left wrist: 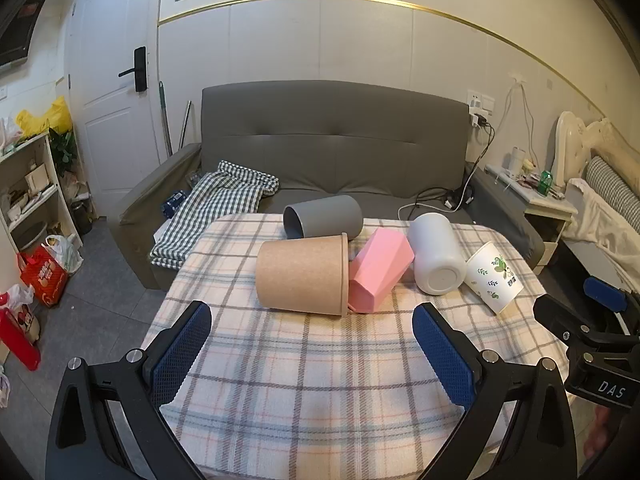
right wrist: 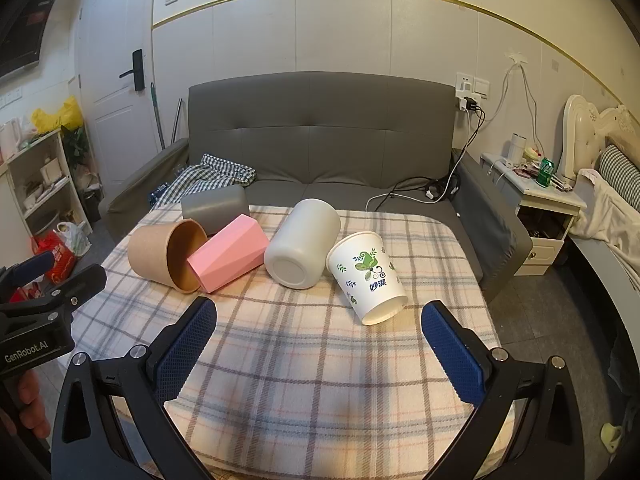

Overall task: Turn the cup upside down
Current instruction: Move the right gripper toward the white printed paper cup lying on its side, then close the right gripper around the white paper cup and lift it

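Grippers first: the left gripper [left wrist: 312,330] and the right gripper [right wrist: 320,326] both hover low over the near half of a checked tablecloth [right wrist: 304,368], jaws spread wide, holding nothing. Beyond them five cups lie on their sides in a tight cluster: a brown paper cup [left wrist: 300,276] touching a pink faceted cup [left wrist: 378,274], a dark grey cup [left wrist: 324,216] behind them, a white cup [right wrist: 300,248], and a leaf-printed paper cup [right wrist: 366,276] nearest the right gripper. Risks: round cups may roll when nudged, a hard squeeze could crush a paper cup, and lifting one may knock its neighbours toward the table edge.
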A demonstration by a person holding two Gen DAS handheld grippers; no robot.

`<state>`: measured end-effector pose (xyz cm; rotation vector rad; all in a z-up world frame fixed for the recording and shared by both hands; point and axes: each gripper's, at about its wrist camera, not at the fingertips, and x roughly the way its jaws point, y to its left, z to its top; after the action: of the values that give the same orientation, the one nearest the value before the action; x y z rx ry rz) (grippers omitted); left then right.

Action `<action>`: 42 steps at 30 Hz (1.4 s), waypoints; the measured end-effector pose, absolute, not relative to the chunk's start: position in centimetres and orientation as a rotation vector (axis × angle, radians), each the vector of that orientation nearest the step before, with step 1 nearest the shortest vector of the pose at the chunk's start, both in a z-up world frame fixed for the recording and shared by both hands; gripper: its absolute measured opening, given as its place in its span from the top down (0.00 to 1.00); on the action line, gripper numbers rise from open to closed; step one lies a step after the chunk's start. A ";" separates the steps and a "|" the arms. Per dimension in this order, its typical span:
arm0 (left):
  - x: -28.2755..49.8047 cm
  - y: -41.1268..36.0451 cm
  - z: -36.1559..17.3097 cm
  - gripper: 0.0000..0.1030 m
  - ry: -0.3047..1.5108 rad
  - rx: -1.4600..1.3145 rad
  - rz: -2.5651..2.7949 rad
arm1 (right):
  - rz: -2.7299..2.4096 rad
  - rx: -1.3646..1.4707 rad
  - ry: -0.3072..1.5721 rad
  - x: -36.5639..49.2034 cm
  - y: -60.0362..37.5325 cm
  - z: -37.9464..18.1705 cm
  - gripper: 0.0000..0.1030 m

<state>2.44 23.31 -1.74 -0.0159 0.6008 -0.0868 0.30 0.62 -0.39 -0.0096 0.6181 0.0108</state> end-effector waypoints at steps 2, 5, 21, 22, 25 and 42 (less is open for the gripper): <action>2.4 23.3 -1.7 0.00 0.600 -0.016 -0.087 | 0.010 -0.010 0.619 0.3 0.6 -0.4 0.00; 2.4 23.3 -1.8 0.00 0.600 -0.015 -0.088 | 0.010 -0.009 0.619 0.3 0.6 -0.4 0.00; 2.4 23.4 -1.8 0.00 0.601 -0.015 -0.089 | 0.010 -0.009 0.622 0.3 0.6 -0.6 0.00; 2.4 23.4 -1.8 0.00 0.601 -0.015 -0.088 | 0.010 -0.009 0.622 0.3 0.6 -0.6 0.00; 2.4 23.4 -1.8 0.00 0.602 -0.015 -0.088 | 0.010 -0.008 0.622 0.3 0.6 -0.6 0.00; 4.1 22.5 -3.0 0.00 0.641 -0.021 -0.053 | 0.048 -0.075 0.673 3.4 -2.1 -0.9 0.00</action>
<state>4.07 22.52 -3.00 -0.0215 0.6411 -0.0532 3.36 -2.05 -0.92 -0.0746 0.6731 0.0483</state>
